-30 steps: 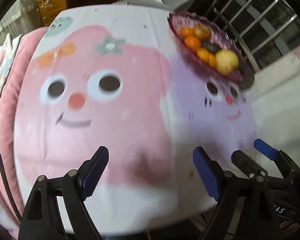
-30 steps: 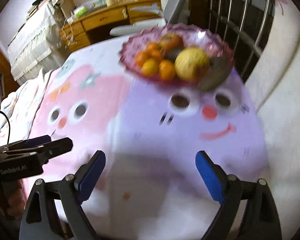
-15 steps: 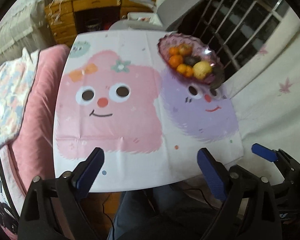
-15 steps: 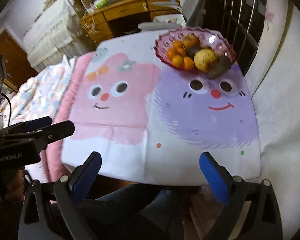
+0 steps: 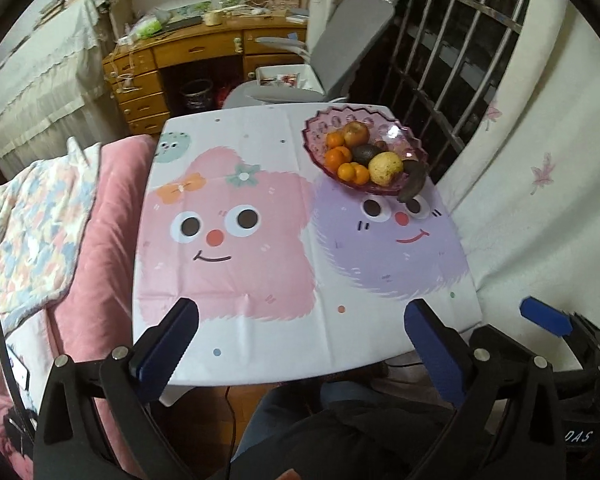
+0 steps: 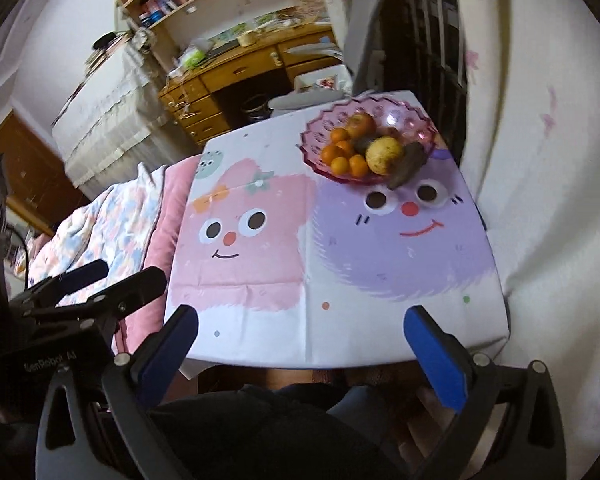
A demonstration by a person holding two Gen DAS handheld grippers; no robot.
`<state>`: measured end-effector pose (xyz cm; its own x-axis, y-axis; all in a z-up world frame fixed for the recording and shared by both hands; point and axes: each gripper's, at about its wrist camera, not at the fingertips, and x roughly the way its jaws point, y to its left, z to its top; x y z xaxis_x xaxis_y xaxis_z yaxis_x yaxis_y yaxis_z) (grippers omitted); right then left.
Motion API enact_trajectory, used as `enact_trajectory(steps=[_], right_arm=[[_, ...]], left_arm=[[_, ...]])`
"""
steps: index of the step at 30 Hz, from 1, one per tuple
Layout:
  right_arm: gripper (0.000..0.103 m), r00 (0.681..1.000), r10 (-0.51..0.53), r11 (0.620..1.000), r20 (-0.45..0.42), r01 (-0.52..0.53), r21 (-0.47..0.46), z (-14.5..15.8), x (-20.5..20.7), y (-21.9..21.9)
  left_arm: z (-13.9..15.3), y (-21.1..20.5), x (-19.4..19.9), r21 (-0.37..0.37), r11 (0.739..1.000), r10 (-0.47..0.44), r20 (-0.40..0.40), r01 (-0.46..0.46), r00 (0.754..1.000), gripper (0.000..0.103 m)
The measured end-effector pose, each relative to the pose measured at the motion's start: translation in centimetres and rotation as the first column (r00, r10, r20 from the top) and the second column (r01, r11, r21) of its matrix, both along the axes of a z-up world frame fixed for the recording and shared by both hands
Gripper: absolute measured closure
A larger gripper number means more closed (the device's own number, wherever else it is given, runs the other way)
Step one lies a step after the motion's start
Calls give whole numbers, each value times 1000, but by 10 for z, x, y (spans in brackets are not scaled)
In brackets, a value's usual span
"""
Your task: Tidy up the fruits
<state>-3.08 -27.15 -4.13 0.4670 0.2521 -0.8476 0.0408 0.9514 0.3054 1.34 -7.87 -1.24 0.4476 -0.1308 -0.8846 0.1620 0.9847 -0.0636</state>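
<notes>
Fruits [image 5: 367, 156] heaped in pink bowl [image 5: 320, 132], lower ones hidden; left claw [image 5: 300, 344] and right claw [image 6: 300, 346] gape empty over table [image 5: 260, 340].

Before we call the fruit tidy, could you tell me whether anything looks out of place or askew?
One thing: the dark long fruit lies on the near rim of the pink bowl, its tip hanging over the tablecloth. The oranges, yellow fruit and the rest sit inside. Nothing looks spilled.
</notes>
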Motion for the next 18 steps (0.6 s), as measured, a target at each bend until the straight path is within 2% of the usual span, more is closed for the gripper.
enact_trajectory(steps=[5, 10, 18], right_arm=[[0, 998, -20, 1000, 65, 21, -7, 3, -6, -9], [0, 994, 30, 998, 109, -23, -66, 10, -5, 0], [0, 987, 109, 989, 119, -96, -112, 14, 4, 10]], left_arm=[[0, 2, -5, 34, 997, 70, 31, -71, 997, 1], [-2, 2, -6, 36, 994, 102, 50, -104, 994, 1], [0, 5, -5, 39, 990, 132, 77, -136, 988, 1]])
